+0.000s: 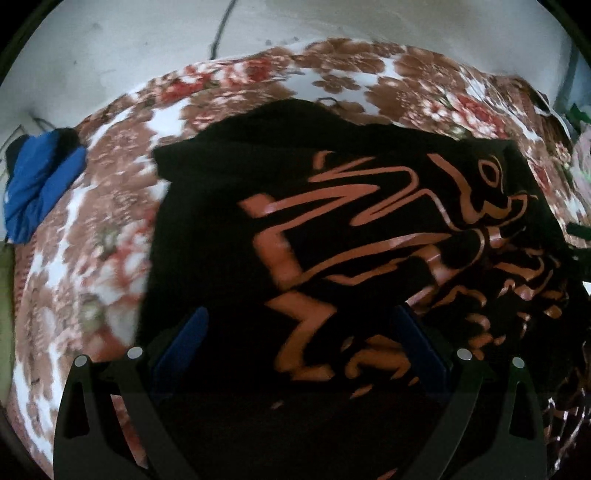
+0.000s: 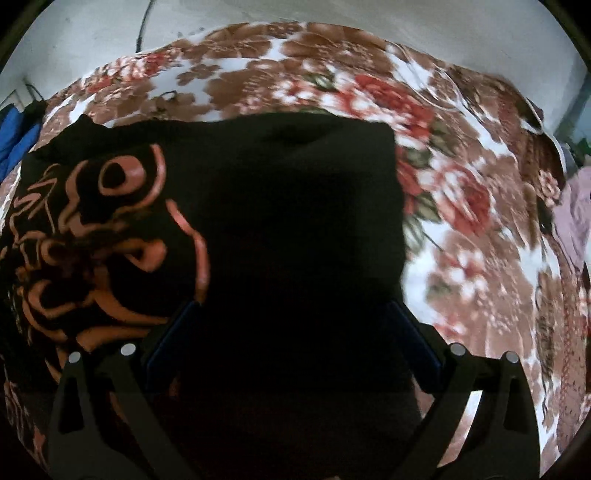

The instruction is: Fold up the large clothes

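On my left gripper (image 1: 301, 328) the blue pads (image 1: 184, 339) sit wide apart, nothing pinched between them, so it's released, w/ black fabric filling the gap underneath. I can't tell if the tips touch the cloth or hang just above it. Same on my right gripper (image 2: 291, 325): blue pads (image 2: 410, 339) spread wide, no fabric caught, plain black cloth across the whole gap.

Moving out from the left fingers, the black garment (image 1: 258, 206) lies spread on the floral blanket (image 1: 110, 229), w/ a big orange print (image 1: 332, 229) running from between the fingers up toward the right. The print's right part looks bunched and wrinkled; left part flatter. Far edge of the garment is uneven, blanket showing beyond it.

In the right wrist view the garment (image 2: 295, 206) shows a plain black panel dead ahead w/ a fairly straight right edge, and the orange print (image 2: 110, 229) is crumpled off to the left. Blanket (image 2: 480, 221) in brown, red & white flowers wraps round the right and far sides.

Further out: a blue cloth (image 1: 37, 192) heaped at the blanket's left edge, a pale wall (image 1: 147, 44) behind w/ a dark cable (image 1: 221, 26) running down it, and a pinkish cloth (image 2: 576, 221) at the far right. Both views are motion-blurred.
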`<action>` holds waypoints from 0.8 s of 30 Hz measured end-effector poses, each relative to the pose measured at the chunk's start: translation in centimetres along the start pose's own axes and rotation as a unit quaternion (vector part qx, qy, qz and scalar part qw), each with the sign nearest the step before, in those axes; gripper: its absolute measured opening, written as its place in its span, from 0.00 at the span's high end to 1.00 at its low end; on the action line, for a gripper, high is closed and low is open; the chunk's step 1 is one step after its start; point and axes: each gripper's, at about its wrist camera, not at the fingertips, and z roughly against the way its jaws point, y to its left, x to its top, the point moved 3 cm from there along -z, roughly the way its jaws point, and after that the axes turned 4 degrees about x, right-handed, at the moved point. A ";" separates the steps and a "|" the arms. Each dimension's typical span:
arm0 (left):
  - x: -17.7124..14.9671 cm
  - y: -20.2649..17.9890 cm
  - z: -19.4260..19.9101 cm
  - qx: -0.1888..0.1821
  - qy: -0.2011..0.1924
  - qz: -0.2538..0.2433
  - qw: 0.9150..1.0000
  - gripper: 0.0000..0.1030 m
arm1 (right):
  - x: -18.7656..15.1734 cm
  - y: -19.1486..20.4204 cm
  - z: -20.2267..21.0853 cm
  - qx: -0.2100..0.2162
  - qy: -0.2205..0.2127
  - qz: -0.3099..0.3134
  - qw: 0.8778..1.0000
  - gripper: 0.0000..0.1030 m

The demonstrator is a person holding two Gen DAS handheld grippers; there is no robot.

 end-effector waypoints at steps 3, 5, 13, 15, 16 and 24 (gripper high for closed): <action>-1.9 2.7 2.5 0.012 0.006 0.012 1.000 0.05 | -1.3 -1.1 2.0 -0.004 -0.012 -0.006 1.000 0.05; -3.8 4.3 4.0 0.013 0.018 0.022 1.000 0.05 | -2.7 -1.5 3.5 -0.003 -0.017 -0.011 1.000 0.05; -13.6 7.4 9.7 0.020 0.069 0.055 0.996 0.05 | -10.9 -1.3 7.7 -0.004 0.021 -0.048 0.999 0.05; -15.3 7.3 10.8 0.029 0.063 0.043 0.997 0.05 | -12.9 -1.1 8.7 -0.010 0.028 -0.048 0.998 0.05; -16.3 7.2 11.4 0.033 0.062 0.035 0.997 0.05 | -14.0 -1.1 9.2 -0.012 0.032 -0.047 0.998 0.05; -21.6 6.7 14.3 0.029 0.055 0.019 0.998 0.05 | -20.4 -1.7 13.7 -0.022 0.039 -0.026 0.999 0.05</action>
